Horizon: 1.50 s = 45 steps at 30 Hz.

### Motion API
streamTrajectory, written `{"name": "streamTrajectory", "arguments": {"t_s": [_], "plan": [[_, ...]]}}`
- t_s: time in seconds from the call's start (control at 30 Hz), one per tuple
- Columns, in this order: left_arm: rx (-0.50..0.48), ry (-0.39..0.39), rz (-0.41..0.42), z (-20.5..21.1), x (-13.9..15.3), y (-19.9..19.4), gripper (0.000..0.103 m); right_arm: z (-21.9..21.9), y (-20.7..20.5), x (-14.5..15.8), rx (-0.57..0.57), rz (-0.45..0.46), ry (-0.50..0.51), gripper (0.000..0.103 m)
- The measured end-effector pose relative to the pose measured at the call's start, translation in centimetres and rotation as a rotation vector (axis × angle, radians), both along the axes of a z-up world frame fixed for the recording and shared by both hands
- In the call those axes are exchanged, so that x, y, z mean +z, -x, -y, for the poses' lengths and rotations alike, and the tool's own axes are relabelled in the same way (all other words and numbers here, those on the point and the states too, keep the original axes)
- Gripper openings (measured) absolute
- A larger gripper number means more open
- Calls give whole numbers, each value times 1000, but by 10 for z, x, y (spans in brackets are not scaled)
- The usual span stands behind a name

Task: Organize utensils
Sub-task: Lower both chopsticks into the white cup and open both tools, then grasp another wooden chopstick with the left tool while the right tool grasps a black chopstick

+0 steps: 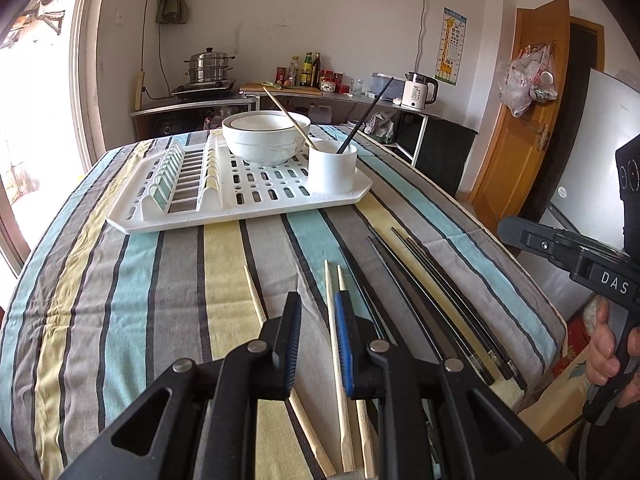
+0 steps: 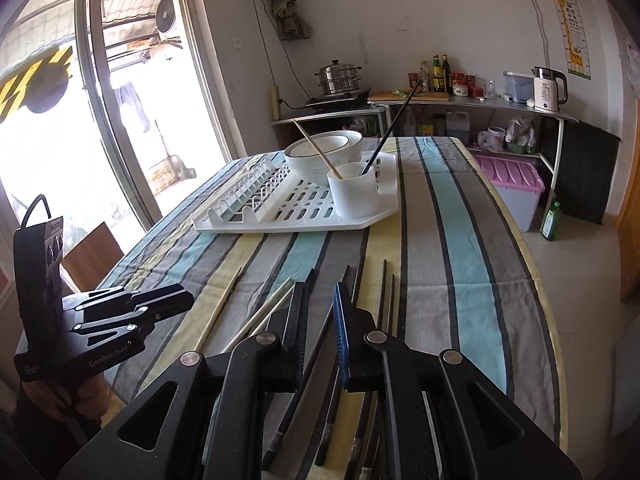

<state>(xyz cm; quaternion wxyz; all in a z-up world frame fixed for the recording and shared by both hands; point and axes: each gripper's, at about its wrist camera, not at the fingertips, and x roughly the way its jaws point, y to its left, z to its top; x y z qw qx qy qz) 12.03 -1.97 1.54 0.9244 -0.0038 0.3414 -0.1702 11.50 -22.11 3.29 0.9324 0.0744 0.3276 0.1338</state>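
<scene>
Left gripper: lower centre of the left wrist view, over the near edge of the table; jaws a narrow gap apart, nothing clamped. In the right wrist view it sits at lower left.
Right gripper: lower centre of the right wrist view; jaws a narrow gap apart, empty. In the left wrist view it enters from the right edge, held by a hand.
Wooden chopsticks: three lying flat on the striped cloth, lower centre of the left wrist view, under and between the left fingers. Long axes run from the near edge toward the rack, thin tips pointing away from the camera. One lies apart to the left; two lie close together.
Black chopsticks: a loose bundle flat on the cloth, right of the wooden ones, running diagonally from lower right up toward the rack, tips away. In the right wrist view they pass under the right gripper, near-parallel; exact count unclear.
Rack: white, centre of the left wrist view, on the cloth beyond the chopsticks.
Cup: white, at the rack's right corner. It holds one wooden chopstick leaning up-left across the bowl and one black chopstick leaning up-right.
Bowl: white with a dark rim line, on the rack just behind the cup.
</scene>
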Motion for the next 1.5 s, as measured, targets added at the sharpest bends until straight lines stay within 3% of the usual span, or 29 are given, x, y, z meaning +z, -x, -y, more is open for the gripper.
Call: {"name": "streamTrajectory", "arguments": {"t_s": [0.23, 0.63, 1.03, 1.37, 1.5], "plan": [[-10, -16, -24, 9, -10, -4, 23, -7, -9, -10, 18, -29, 7, 13], [-51, -96, -130, 31, -35, -47, 24, -24, -55, -55, 40, -198, 32, 13], [-79, -128, -206, 44, -49, -71, 24, -32, -88, -78, 24, -300, 75, 13], [-111, -236, -175, 56, -53, -74, 24, -38, -102, -81, 15, -320, 115, 13], [-116, -234, -181, 56, -53, -76, 24, -42, -106, -81, 10, -321, 137, 13]]}}
